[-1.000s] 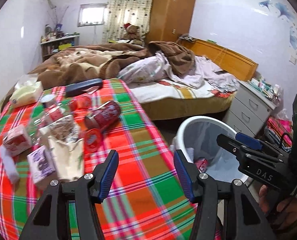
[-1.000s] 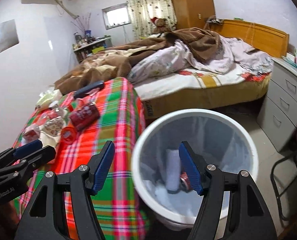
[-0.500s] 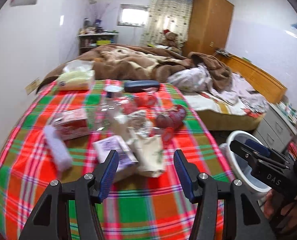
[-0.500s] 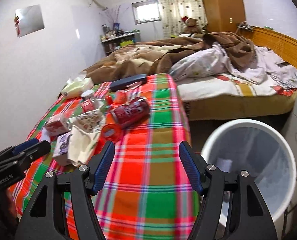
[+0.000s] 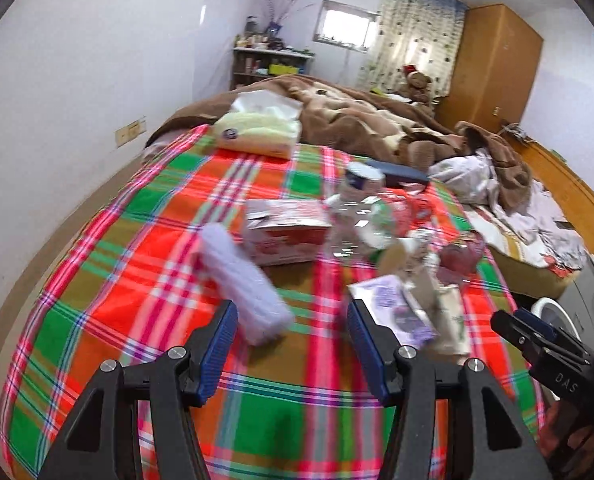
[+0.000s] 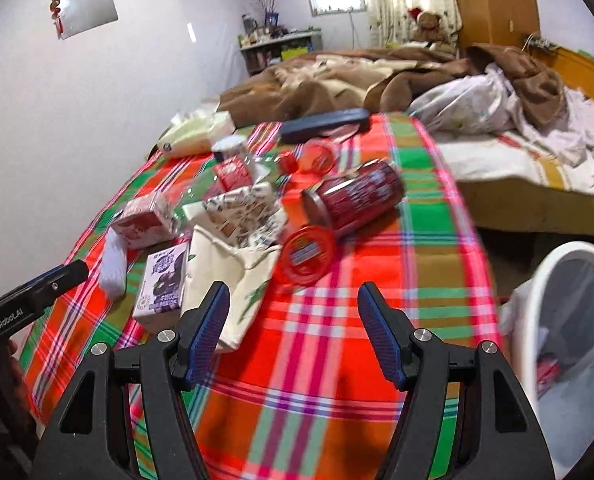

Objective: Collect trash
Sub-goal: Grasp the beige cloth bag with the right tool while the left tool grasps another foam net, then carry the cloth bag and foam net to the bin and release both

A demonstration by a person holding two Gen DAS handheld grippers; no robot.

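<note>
Trash lies on a table with a red and green plaid cloth (image 5: 145, 248). My left gripper (image 5: 291, 334) hangs open and empty above the cloth, just short of a white paper roll (image 5: 237, 280), with a purple carton (image 5: 393, 308) to its right. A red and white box (image 5: 285, 228) and a crushed clear bottle (image 5: 361, 216) lie farther back. My right gripper (image 6: 295, 330) is open and empty, near a red lid (image 6: 307, 254), a dark red can (image 6: 357, 196) on its side, a cream paper bag (image 6: 225, 264) and the purple carton (image 6: 163, 280). The white bin (image 6: 569, 320) stands at the right.
A tissue pack (image 5: 259, 130) and a dark blue case (image 6: 323, 122) lie at the table's far end. An unmade bed (image 6: 477, 92) with brown blankets stands behind. A white wall runs along the table's left side. The bin holds some trash.
Both grippers have swung left, away from the bin and over the table's trash. The left one now faces the white roll; the right one faces the red lid. Neither opening has changed.
</note>
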